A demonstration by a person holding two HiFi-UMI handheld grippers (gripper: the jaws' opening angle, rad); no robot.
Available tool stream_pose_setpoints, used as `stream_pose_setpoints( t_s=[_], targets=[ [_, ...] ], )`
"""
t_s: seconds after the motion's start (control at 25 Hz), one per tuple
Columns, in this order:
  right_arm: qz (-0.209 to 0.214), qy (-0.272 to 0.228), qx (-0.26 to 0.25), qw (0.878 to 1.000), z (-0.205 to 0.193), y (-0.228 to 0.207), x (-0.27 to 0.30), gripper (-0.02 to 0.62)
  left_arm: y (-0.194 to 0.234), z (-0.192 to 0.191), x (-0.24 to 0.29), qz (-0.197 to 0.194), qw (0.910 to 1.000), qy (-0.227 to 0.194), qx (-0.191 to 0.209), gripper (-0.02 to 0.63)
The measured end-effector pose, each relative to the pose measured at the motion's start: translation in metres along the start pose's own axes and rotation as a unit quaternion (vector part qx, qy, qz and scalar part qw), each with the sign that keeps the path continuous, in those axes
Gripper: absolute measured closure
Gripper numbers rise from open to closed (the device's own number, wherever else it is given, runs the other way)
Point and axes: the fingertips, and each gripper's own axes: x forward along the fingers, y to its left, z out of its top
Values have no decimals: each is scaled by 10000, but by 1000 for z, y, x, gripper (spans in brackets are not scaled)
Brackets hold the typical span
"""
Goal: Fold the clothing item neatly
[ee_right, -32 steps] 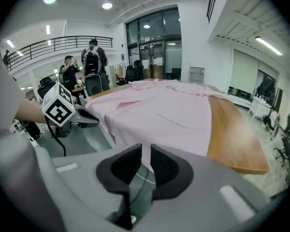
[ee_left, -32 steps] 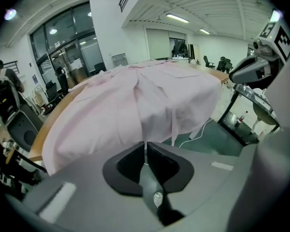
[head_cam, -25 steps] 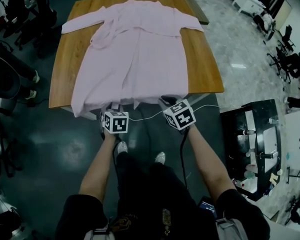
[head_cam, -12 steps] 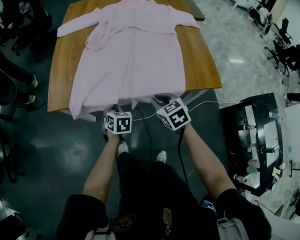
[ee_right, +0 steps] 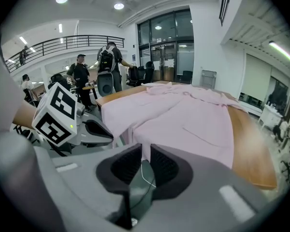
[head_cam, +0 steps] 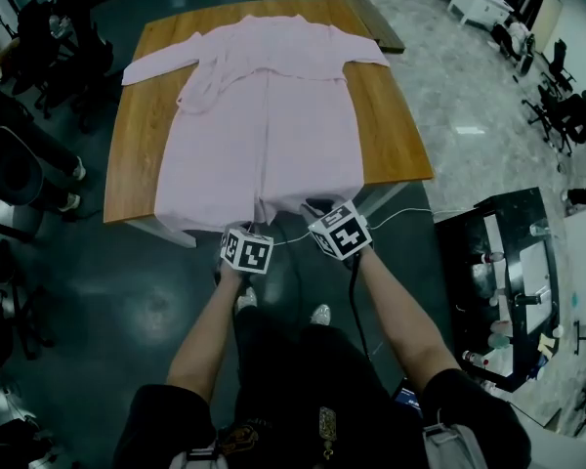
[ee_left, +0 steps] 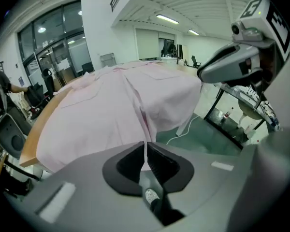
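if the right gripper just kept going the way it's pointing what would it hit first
The pink robe: the right gripper has its tongs shut on the hem. Pushing on, it would probably run into the robe-covered near edge of the wooden table, though depth is hard to judge.

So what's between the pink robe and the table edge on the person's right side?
Just bare wood of the table beside the robe; the head view shows it.
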Motion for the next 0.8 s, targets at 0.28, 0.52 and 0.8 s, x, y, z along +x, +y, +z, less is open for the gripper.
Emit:
stream_pose_setpoints(
  t_s=[0.28, 0.52, 0.8],
  targets=[
    [-80, -158, 80, 9998, 13, -8, -7, 549, 10, 13, -16, -40, 9995, -298, -105, 579],
    [-126, -469, 259, 9985, 45, -2, 7, 549, 59, 63, -50, -11, 9938, -1104, -155, 598],
    [-530, -729, 400, 9951, 107, 8, 37, 562, 126, 105, -62, -276, 9875, -1547, 113, 598]
  ],
)
